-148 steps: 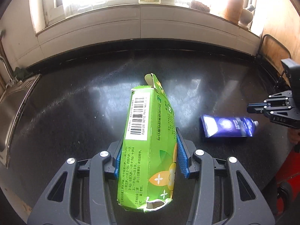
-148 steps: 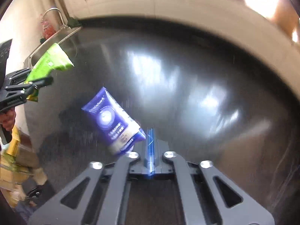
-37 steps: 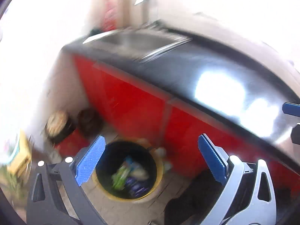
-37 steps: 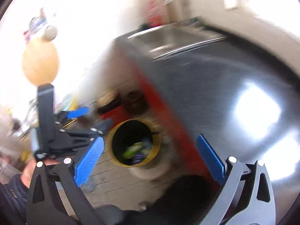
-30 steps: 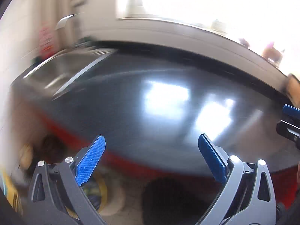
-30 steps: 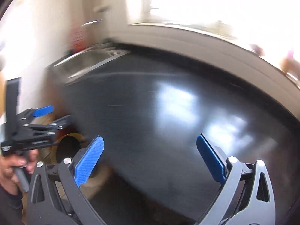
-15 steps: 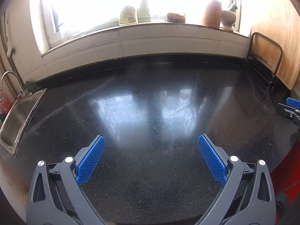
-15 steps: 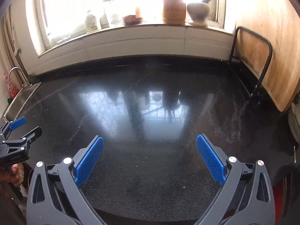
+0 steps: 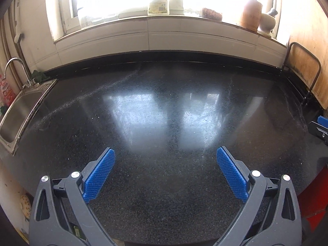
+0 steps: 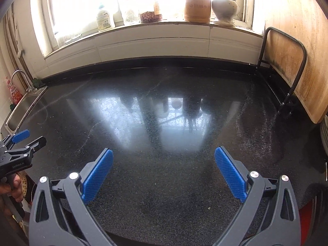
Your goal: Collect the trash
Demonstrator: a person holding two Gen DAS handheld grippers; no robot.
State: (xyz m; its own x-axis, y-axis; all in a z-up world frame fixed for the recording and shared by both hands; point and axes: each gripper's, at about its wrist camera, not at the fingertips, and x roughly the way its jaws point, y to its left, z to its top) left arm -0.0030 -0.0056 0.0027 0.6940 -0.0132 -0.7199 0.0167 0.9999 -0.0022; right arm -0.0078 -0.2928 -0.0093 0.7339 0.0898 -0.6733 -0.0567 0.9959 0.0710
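Note:
No trash shows on the black speckled countertop, which also fills the right wrist view. My left gripper is open and empty above the counter's front edge. My right gripper is open and empty beside it. The left gripper also shows at the left edge of the right wrist view, and the right gripper's tip shows at the right edge of the left wrist view. The trash bin is out of view.
A steel sink with a tap sits at the counter's left end. A wooden board in a metal rack stands at the right. Bottles, a jar and a mortar line the windowsill. Red cabinet fronts lie below the counter.
Both grippers have swung up from the yellow bin on the floor to face the counter. The green box and blue pouch held earlier are gone from the jaws, which now stand open.

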